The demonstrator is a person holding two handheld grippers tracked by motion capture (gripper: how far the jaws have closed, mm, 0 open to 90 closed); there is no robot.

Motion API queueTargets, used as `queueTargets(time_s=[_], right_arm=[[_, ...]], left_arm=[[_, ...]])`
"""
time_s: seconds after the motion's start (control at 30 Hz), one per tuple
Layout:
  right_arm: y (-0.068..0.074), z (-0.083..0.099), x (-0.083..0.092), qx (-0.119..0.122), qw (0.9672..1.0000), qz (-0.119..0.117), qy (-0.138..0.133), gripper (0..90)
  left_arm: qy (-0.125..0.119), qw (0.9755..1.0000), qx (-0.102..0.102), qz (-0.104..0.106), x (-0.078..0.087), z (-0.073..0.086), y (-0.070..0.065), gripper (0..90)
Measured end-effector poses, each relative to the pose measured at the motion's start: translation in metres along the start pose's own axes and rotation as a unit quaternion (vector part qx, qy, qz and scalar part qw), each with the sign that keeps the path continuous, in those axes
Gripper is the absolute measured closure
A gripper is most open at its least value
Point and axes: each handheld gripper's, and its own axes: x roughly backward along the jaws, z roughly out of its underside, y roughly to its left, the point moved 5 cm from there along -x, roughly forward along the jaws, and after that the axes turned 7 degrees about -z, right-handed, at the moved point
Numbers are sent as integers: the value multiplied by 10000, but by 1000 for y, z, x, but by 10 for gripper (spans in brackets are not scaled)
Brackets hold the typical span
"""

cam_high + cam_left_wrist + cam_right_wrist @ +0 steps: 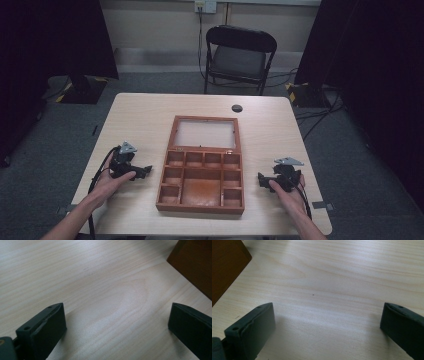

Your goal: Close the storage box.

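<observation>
A brown wooden box with several small compartments lies open in the middle of the table, its glass-paned lid folded back flat. My left gripper rests on the table just left of the box, open, nothing between its jaws. In the left gripper view the box's corner shows at the upper right, beyond my gripper. My right gripper sits just right of the box, open and holding nothing. The right gripper view has the box's side at the upper left, ahead of my gripper.
The light wooden table has a round dark cable hole near its far edge. A black folding chair stands behind the table. Dark curtains hang at both sides, with cables on the floor at the right.
</observation>
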Motion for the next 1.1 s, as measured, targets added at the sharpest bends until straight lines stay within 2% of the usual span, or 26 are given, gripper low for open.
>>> queueTargets(time_s=[0.2, 0.23, 0.3, 0.33, 0.37, 0.4, 0.43, 0.47, 0.5, 0.63, 0.67, 0.73, 0.83, 0.9, 0.93, 1.0, 1.03, 1.07, 1.1], right_arm=[[0, 0, 1, -88, 9999, 51, 11, 0], [1, 0, 1, -90, 10000, 23, 10, 7], [-1, -2, 1, -71, 10000, 16, -47, 86], [-1, -4, 2, -53, 9999, 27, -92, 168], [-2, -6, 2, -94, 9998, 0, -160, 198], [-1, -9, 3, -150, 9996, -27, -219, 121], [-1, -9, 3, -135, 9996, 11, -238, 158], [1, -10, 4, -128, 9996, -75, -251, 165], [2, -10, 3, -109, 9996, -142, -214, 140], [0, -10, 3, -174, 9996, -97, -184, 151], [-1, -13, 3, -141, 9996, -57, -248, 158], [-3, -15, 3, -178, 9993, -106, -307, 162], [-3, -23, 4, -320, 9985, -322, -305, 183], [0, -27, 5, -392, 9975, -498, -325, 192], [0, -27, 5, -392, 9975, -498, -325, 192], [4, -34, 4, -313, 9969, -630, -356, 200], [6, -37, 5, -287, 9968, -659, -338, 202], [8, -40, 5, -267, 9964, -712, -363, 203], [8, -40, 5, -267, 9964, -712, -363, 203]], left_arm=[[43, 9999, 44, -79, 2, -1, 1, 59], [25, 10000, 72, -60, 3, -2, 1, 100], [31, 9997, 245, 21, 5, -5, 0, 190], [89, 9996, 264, 95, 6, -5, 0, 173], [101, 9994, 283, 150, 7, -6, -1, 158], [54, 9997, 224, 129, 9, -8, -2, 166], [36, 9997, 211, 136, 9, -9, -2, 165], [36, 9997, 211, 136, 9, -9, -2, 165], [26, 9996, 216, 176, 11, -10, -3, 165], [-85, 9990, 312, 304, 16, -16, -9, 167], [-215, 9986, 323, 369, 22, -20, -12, 168], [-289, 9982, 363, 367, 24, -22, -14, 170], [-343, 9969, 563, 425, 29, -31, -16, 167], [-329, 9970, 559, 432, 30, -37, -17, 166], [-329, 9970, 559, 432, 30, -37, -17, 166], [-478, 9959, 647, 407, 31, -46, -18, 166], [-478, 9959, 647, 407, 31, -46, -18, 166], [-261, 9971, 469, 544, 30, -48, -20, 166], [-261, 9971, 469, 544, 30, -48, -20, 166]])
